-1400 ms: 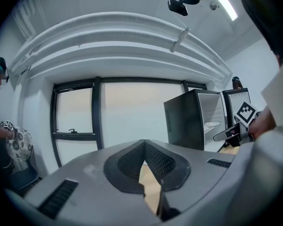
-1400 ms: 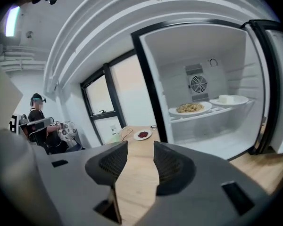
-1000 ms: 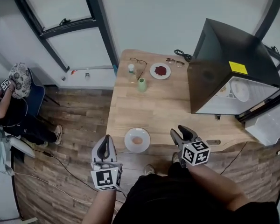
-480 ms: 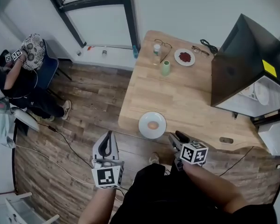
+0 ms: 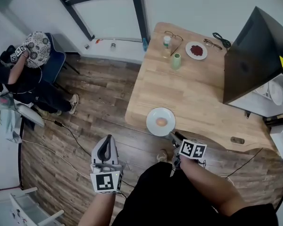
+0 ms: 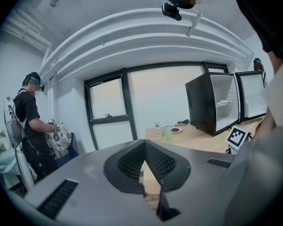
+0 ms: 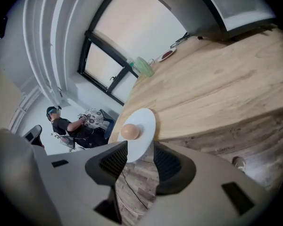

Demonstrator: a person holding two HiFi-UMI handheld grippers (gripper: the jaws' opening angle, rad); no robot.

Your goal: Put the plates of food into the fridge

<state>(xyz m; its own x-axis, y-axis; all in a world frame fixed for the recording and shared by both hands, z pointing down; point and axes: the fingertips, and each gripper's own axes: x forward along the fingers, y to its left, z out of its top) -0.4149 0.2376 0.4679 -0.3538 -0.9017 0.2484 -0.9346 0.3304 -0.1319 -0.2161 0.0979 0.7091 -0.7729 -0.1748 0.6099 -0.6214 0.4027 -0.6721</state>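
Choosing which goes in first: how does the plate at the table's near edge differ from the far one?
The near plate holds one round, pale orange item; the far plate holds a heap of dark red food. The near plate's rim lies between the open jaws of the right gripper; the far plate has no gripper near it. Both are round, white and lie flat on the table.

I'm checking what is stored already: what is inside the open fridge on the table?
A white plate sits on a shelf in the fridge. From above, the fridge's black body covers the rest of the inside, and whether the plate holds food cannot be told.
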